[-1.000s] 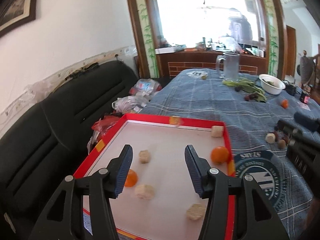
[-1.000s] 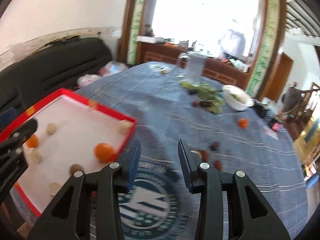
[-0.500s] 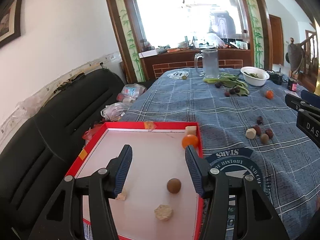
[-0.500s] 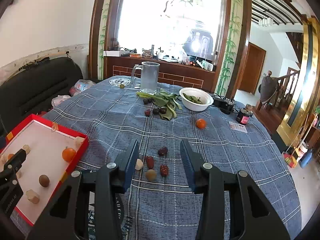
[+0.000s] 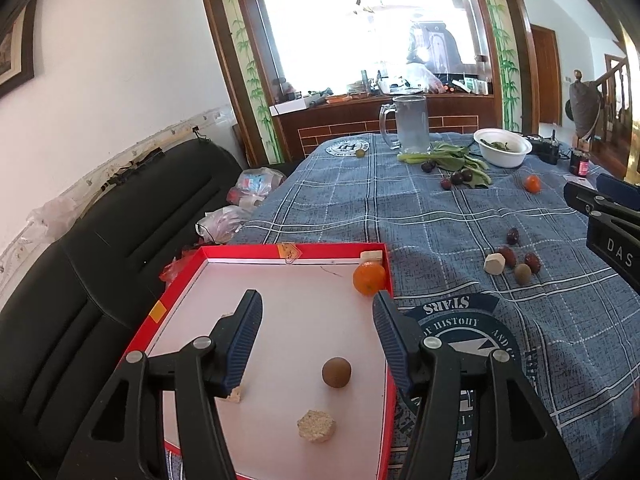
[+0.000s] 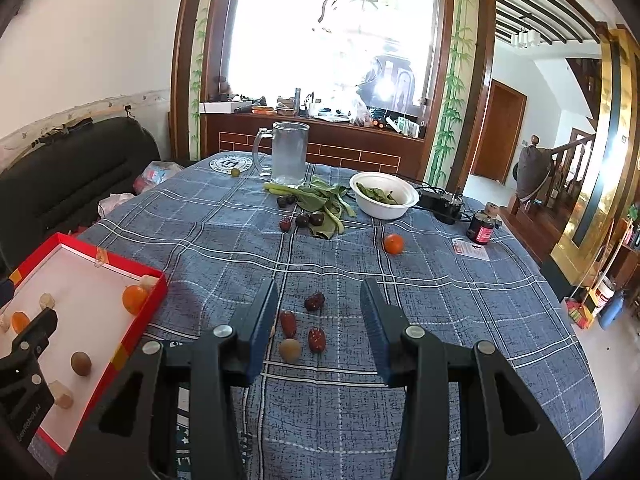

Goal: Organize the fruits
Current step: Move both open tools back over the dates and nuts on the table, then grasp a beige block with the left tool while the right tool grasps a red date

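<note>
A red-rimmed tray (image 5: pixel 276 249) with a white floor lies at the table's left edge and also shows in the right wrist view (image 6: pixel 136 322). It holds an orange (image 5: pixel 369 277), a brown round fruit (image 5: pixel 336 372) and pale chunks (image 5: pixel 316 425). My left gripper (image 5: pixel 317 328) is open and empty above the tray. My right gripper (image 6: pixel 319 327) is open and empty above a cluster of red dates (image 6: pixel 316 339) and a brown fruit (image 6: pixel 289 350) on the blue checked cloth. Another orange (image 6: pixel 393 243) lies farther back.
A glass mug (image 6: pixel 289 153), leafy greens with dark plums (image 6: pixel 316 208), a white bowl (image 6: pixel 383 200) and a small jar (image 6: pixel 482 229) stand at the back. A black sofa (image 5: pixel 100 248) with plastic bags runs along the left of the table.
Both views swung right and lifted slightly. The right gripper now frames the date cluster closer; the left gripper has shifted a little over the tray.
</note>
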A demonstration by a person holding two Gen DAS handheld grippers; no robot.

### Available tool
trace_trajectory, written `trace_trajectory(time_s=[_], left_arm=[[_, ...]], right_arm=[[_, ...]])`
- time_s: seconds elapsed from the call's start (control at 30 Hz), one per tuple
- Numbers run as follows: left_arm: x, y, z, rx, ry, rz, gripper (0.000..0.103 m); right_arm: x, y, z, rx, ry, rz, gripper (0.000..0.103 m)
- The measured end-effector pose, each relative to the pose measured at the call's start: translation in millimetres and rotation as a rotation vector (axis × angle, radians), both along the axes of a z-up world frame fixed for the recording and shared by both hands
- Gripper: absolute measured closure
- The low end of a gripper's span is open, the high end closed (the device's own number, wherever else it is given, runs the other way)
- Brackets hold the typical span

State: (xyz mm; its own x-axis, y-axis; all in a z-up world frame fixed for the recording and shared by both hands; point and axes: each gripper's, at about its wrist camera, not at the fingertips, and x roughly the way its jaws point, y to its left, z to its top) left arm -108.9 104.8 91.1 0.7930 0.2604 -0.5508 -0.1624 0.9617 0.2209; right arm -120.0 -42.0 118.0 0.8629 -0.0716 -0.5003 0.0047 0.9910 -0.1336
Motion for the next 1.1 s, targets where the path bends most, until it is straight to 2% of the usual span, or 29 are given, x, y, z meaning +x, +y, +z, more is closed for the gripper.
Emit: trace_trajectory(time_s=[0.23, 0.43, 0.63, 0.73, 0.8, 0.9, 1.1], left_arm=[[1, 0, -3, -0.011, 0.003, -0.005, 0.044], [4, 4, -5, -0.001, 0.027, -0.021, 0.033], [14, 1, 1, -0.015, 0.052, -0.092, 0.031], [23, -14, 2, -0.028, 0.076, -0.162, 0.03], [29, -26, 1, -0.029, 0.097, -0.199, 0.03], [43, -43, -2, -0.041, 0.131, -0.249, 0.03], [64, -54, -14, -0.008, 0.183, -0.282, 0.03]], right_arm=[[1, 1, -1, -0.008, 0.001, 0.003, 0.058], [4, 2, -3, -0.015, 0.021, 0.026, 0.058], [24, -51, -17, 0.104, 0.122, 0.138, 0.058], [44, -94, -33, 0.23, 0.221, 0.172, 0.058], [53, -112, -41, 0.293, 0.256, 0.16, 0.058], [65, -122, -49, 0.349, 0.295, 0.156, 0.058], [91, -113, -69, 0.441, 0.437, 0.23, 0.059]])
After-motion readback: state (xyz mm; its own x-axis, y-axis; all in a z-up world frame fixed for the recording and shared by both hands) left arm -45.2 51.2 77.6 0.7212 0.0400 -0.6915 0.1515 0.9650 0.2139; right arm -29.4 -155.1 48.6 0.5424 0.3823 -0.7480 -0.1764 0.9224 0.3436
